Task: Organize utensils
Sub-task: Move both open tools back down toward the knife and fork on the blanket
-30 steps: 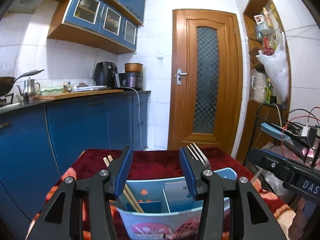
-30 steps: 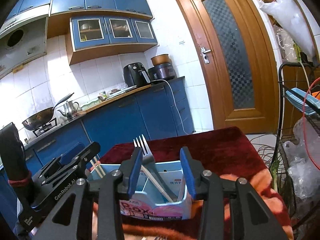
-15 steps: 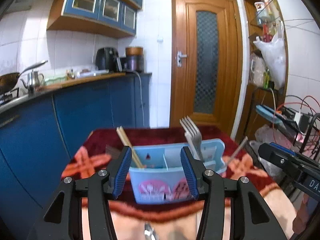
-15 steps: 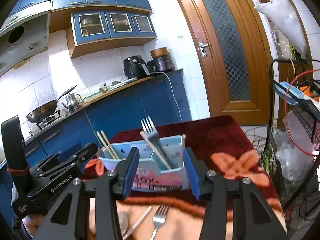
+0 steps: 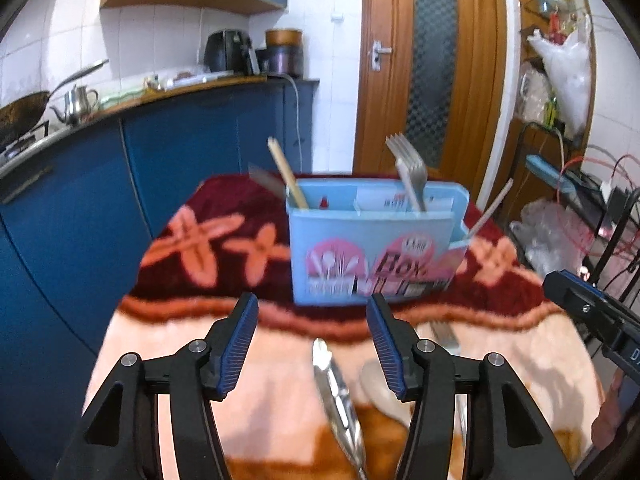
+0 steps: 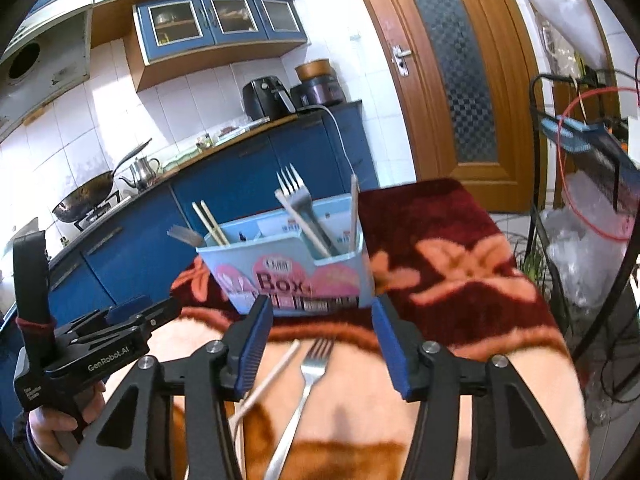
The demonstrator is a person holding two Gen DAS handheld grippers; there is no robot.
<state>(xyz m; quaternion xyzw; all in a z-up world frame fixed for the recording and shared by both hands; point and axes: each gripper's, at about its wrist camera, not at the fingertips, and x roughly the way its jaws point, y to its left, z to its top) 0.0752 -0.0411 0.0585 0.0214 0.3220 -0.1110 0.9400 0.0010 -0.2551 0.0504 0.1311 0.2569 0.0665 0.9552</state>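
Both claws lowered since earlier; holder (image 6: 288,276) reads "Box".

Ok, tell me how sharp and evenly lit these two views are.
Left wrist view: motion blur smears the utensil box and the cloth, while the left gripper stays crisp; fisheye bends the door frame. Right wrist view: somewhat sharper, the fork on the cloth is readable, bright glare washes the wall tiles at left, and the edges curve strongly.
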